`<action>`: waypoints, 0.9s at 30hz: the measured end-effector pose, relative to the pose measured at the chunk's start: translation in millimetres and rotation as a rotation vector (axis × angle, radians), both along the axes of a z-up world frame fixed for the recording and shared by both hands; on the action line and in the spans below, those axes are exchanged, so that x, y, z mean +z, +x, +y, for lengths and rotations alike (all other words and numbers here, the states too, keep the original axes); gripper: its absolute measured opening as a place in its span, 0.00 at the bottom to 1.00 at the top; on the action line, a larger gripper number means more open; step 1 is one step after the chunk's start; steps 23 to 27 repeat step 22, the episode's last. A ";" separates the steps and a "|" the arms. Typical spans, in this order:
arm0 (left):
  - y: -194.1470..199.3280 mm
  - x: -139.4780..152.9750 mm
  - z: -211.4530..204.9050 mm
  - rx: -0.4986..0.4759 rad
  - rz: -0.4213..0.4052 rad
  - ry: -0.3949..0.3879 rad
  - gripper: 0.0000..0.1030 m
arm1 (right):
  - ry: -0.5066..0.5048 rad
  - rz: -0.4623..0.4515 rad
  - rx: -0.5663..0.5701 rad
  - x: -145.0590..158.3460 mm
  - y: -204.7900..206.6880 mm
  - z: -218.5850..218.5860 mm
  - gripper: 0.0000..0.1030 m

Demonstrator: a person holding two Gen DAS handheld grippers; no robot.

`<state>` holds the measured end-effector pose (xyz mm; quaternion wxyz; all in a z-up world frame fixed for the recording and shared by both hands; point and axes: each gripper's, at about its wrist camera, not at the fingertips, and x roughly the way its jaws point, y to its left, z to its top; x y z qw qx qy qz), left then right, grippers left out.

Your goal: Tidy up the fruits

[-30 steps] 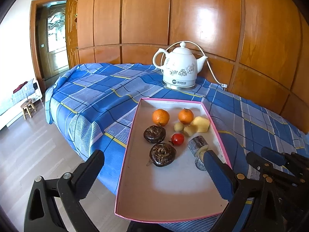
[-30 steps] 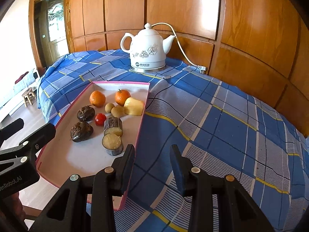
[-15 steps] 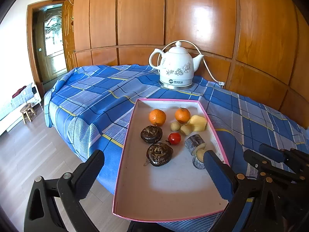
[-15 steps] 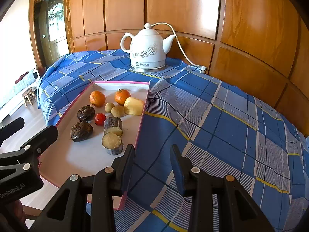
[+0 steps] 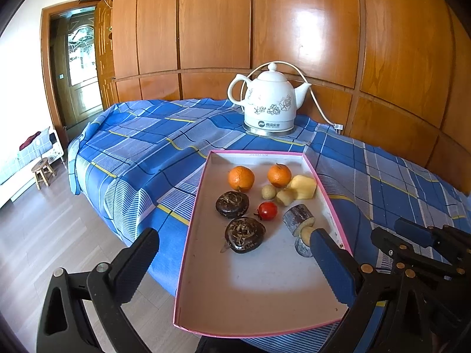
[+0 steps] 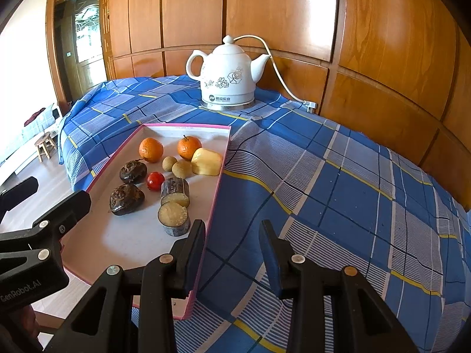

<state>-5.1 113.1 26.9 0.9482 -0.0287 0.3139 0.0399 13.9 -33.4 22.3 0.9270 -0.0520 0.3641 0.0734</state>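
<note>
So, fruit all sits in the pink-rimmed tray [image 5: 191, 229] on the blue plaid cloth [image 6: 338, 182], bunched in the far half; near half of the tray floor is bare, plenty of room there. Tray's near corner overhangs the cloth edge over the floor on the left. My left gripper [image 5: 235, 253] hangs wide apart over the tray's near end, nothing between its fingers. My right gripper [image 6: 232, 244] is parted narrowly, empty, its left finger [image 6: 194, 253] over the tray's right rim, its right finger over bare cloth; cloth to the right is wide and free. Count: two oranges [image 6: 150, 149], two dark wrinkled fruits [image 6: 126, 199], one small red tomato [image 6: 155, 180], two small tan round fruits [image 6: 182, 168], one yellow chunk [image 6: 206, 161], two cut dark-skinned stubs [image 6: 173, 217]. White kettle [image 6: 228, 76] stands beyond the tray by the wood wall, cord trailing right
</note>
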 end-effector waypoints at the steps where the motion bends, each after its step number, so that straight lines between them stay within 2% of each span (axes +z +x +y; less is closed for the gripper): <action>1: 0.1 -0.2 0.5 0.000 0.001 -0.002 1.00 | 0.001 0.001 0.000 0.1 0.0 -0.1 0.37; 27: 1.7 -2.8 -2.0 -0.011 0.005 0.016 1.00 | 0.008 0.006 0.015 -0.2 4.1 -3.6 0.37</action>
